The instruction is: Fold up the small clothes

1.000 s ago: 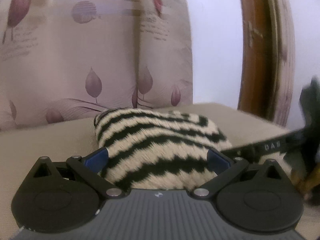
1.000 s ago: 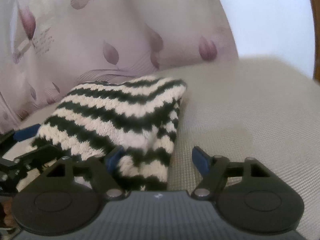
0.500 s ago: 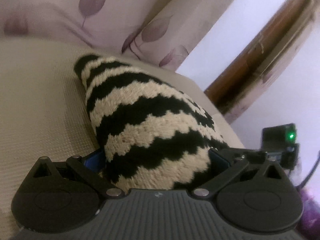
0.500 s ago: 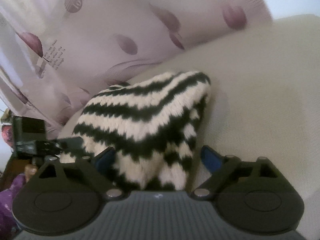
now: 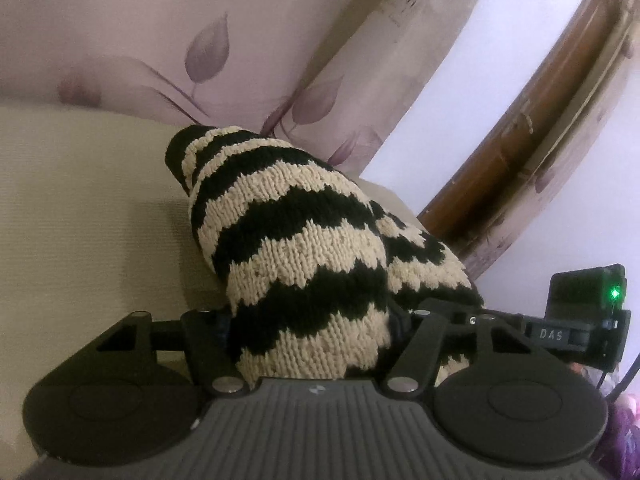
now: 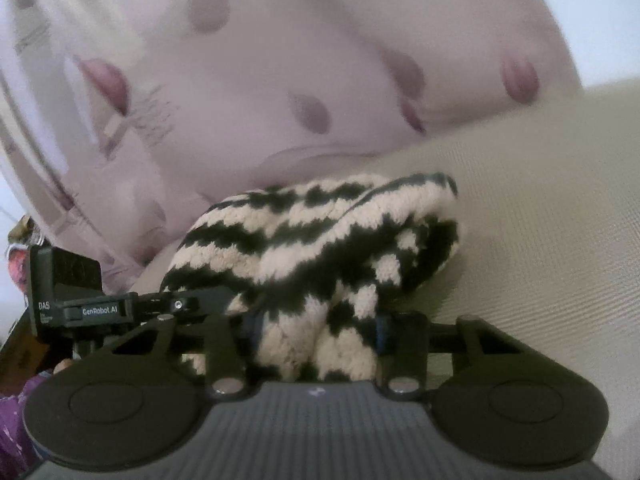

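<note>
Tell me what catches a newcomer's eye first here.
The black-and-cream striped knit garment bunched on the beige cushion dominates both views. Both grippers, left and right, have just been closing their jaws and now pinch its near edge. Behind hangs a leaf-print curtain.

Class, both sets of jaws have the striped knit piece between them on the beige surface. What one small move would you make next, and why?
Probably lift both ends together a little. The left gripper and the right gripper have just been closing, and each now pinches a bunched end of the striped knit piece, which is humped on the beige surface. Raising it should let it hang free for folding.
</note>
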Demonstrator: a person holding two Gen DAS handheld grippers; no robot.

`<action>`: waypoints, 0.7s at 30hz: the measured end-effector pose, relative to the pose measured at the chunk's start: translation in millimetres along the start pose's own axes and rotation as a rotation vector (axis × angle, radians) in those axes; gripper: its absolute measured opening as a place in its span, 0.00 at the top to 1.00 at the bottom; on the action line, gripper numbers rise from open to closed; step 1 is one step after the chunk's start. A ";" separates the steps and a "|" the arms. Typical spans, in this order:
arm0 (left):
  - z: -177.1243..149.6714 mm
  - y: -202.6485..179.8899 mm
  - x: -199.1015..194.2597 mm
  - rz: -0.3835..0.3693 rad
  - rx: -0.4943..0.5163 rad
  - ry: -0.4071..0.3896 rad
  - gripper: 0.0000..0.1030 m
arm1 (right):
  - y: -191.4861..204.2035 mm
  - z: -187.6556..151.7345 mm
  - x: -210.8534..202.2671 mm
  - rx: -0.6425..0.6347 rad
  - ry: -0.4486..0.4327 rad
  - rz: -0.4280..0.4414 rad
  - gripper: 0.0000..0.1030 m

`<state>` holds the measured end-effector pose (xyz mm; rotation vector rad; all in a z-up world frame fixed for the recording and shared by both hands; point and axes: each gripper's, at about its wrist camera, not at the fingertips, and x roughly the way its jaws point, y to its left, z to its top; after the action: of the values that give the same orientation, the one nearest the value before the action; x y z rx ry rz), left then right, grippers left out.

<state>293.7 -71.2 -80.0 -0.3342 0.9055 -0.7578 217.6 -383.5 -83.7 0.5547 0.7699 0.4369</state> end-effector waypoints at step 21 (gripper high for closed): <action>-96.7 13.0 -184.3 0.216 0.002 -0.014 0.36 | 135.4 -128.1 -11.7 0.070 0.046 0.120 0.57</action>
<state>150.4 73.9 -36.8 -0.2347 0.9110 -0.5569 91.7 -246.3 -70.2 0.6601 0.8007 0.5362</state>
